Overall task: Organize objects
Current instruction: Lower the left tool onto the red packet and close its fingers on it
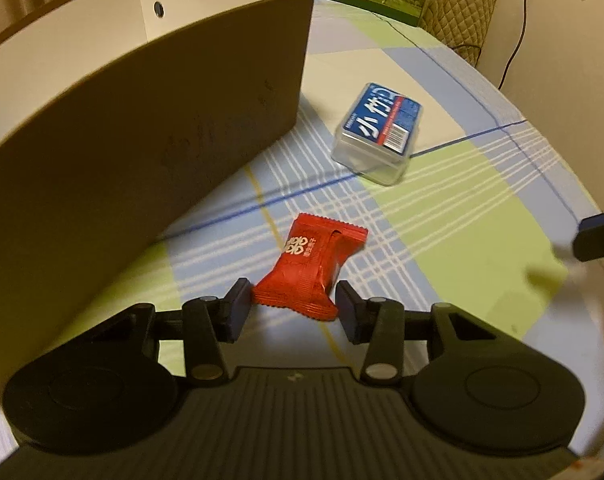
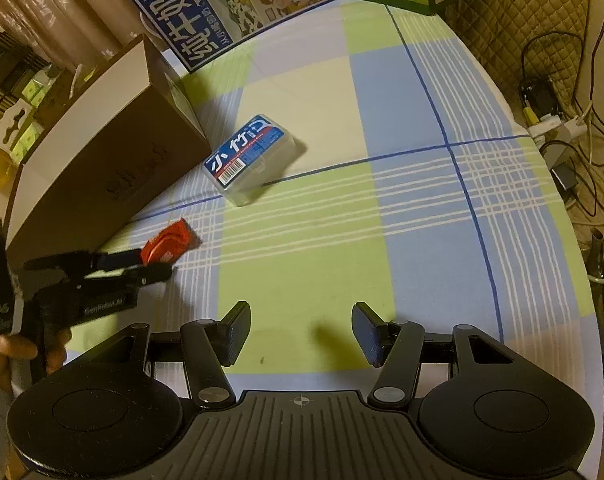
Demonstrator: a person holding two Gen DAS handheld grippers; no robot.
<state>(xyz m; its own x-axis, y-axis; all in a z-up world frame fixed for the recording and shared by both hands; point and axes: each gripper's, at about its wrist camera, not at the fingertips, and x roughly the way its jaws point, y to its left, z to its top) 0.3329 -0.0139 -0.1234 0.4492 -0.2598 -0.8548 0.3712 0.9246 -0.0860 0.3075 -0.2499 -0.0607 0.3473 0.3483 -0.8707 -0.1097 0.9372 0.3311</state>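
Left wrist view: left gripper (image 1: 291,306), jaws open, straddles the red candy packet (image 1: 312,270); close squarely, then lift into the brown box (image 1: 141,120). Right gripper (image 2: 299,330) jaws open, empty.

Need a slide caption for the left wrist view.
Left tool open around the red packet, beside the brown box.

A crinkled red candy packet (image 1: 312,268) lies flat near a clear blue-labelled box (image 1: 378,132), beside an open brown box (image 1: 141,120).
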